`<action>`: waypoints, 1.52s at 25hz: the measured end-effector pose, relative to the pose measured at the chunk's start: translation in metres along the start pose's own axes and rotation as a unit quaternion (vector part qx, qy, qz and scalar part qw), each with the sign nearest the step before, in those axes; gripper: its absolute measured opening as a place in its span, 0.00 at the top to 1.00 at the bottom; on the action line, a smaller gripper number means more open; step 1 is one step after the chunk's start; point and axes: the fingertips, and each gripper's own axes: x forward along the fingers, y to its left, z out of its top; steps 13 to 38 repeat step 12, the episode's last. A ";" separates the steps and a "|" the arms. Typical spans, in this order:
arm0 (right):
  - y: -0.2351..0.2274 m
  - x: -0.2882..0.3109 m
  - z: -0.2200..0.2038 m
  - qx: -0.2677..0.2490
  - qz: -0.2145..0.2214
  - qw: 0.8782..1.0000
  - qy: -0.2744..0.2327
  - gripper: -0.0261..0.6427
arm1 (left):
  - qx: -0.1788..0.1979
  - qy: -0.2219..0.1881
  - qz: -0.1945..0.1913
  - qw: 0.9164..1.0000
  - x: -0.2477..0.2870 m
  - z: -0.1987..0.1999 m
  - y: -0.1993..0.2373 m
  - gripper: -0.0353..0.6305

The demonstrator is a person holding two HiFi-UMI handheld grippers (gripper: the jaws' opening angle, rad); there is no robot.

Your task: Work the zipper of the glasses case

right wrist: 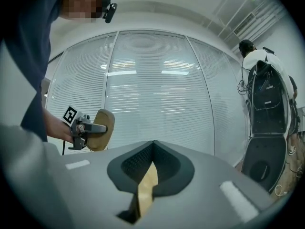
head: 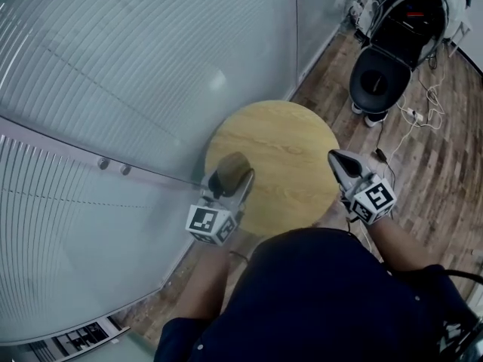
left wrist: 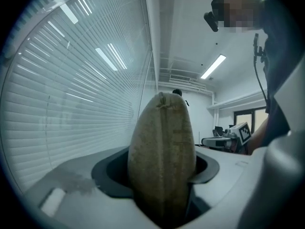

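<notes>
The glasses case [left wrist: 162, 156] between the left tongs [head: 233, 178] is showing rough, matt cloth. The tabletop [head: 290, 145] below is showing smooth, grained wood.

The round, light-wood tabletop [head: 287, 149] stands on a plank floor [head: 430, 176] just beside a ribbed glass wall [head: 151, 74], with white cables [head: 430, 96] lying on the floor well apart.

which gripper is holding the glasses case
The left gripper: its jaws clamp the tan glasses case between them. The right gripper has its jaws shut with nothing between them.
</notes>
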 end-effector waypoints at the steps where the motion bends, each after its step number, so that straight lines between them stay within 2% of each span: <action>1: -0.001 -0.001 0.001 0.003 -0.002 1.000 -0.002 0.95 | 0.000 0.000 -0.004 1.000 0.002 0.001 -0.001 0.49; 6: -0.002 -0.007 0.002 0.011 -0.004 1.000 -0.012 0.95 | 0.014 0.006 -0.027 1.000 0.009 0.005 -0.010 0.49; 12: -0.003 -0.008 0.002 0.010 -0.014 1.000 -0.015 0.95 | 0.007 0.000 -0.034 0.999 0.009 0.003 -0.014 0.49; 38: -0.003 -0.008 0.002 0.010 -0.014 1.000 -0.015 0.95 | 0.007 0.000 -0.034 0.999 0.009 0.003 -0.014 0.49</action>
